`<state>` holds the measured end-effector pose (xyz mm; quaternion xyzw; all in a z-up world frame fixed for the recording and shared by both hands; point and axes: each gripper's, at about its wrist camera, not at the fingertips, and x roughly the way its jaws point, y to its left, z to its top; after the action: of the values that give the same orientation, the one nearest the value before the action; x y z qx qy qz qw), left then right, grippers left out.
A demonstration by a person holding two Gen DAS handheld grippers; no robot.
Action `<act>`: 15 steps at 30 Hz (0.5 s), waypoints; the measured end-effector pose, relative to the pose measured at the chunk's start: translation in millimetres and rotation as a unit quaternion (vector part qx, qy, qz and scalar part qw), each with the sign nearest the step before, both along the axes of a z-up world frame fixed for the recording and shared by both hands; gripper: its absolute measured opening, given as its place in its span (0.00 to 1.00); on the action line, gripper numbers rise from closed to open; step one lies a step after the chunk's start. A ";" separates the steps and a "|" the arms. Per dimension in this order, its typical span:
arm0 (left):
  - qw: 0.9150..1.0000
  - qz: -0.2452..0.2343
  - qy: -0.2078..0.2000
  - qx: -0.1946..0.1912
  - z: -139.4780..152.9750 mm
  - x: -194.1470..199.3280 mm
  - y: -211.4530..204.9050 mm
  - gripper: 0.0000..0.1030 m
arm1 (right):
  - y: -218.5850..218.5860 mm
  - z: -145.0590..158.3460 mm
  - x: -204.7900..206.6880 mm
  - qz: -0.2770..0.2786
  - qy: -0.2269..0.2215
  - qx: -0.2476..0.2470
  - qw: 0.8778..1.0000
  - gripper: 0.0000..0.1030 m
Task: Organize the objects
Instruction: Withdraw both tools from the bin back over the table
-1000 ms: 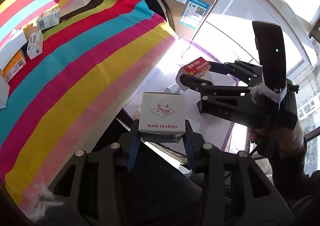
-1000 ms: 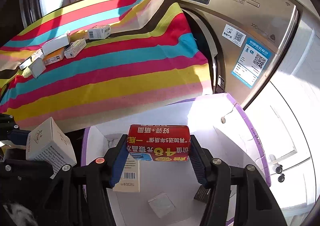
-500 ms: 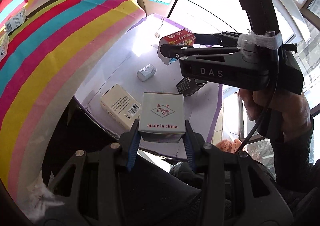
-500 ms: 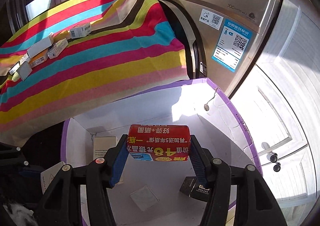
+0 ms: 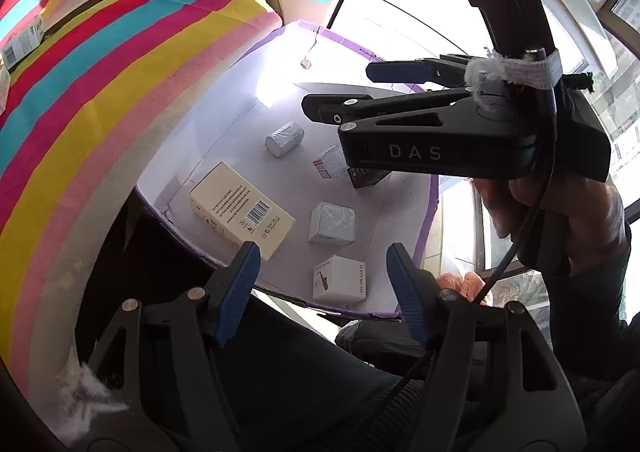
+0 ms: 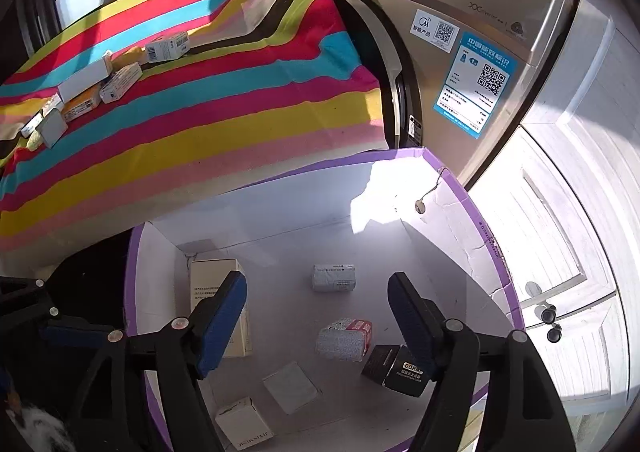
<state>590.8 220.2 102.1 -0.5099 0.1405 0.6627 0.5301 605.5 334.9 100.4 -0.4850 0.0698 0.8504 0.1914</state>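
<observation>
Both the left gripper (image 5: 322, 264) and right gripper (image 6: 316, 304) have just spread their jaws, nothing between them. The white box (image 5: 340, 279) and red packet (image 6: 346, 338) lie in the purple-edged bin (image 6: 476, 212); the right gripper partly hides a black box (image 6: 396, 370).

The right gripper (image 5: 340, 92) reads "DAS", a white box (image 5: 340, 279) "JI YIN MUSIC", a black box (image 6: 400, 368) "DOR".
</observation>
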 end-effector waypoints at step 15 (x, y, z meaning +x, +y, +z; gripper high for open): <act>0.999 0.046 0.015 0.011 5.0 -14.9 -11.9 0.76 | -7.0 0.4 -5.2 0.018 0.004 -0.013 1.000 0.76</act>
<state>575.9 208.3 107.1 -0.5003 0.1177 0.6952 0.5024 600.3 327.9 100.7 -0.4849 0.0732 0.8549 0.1693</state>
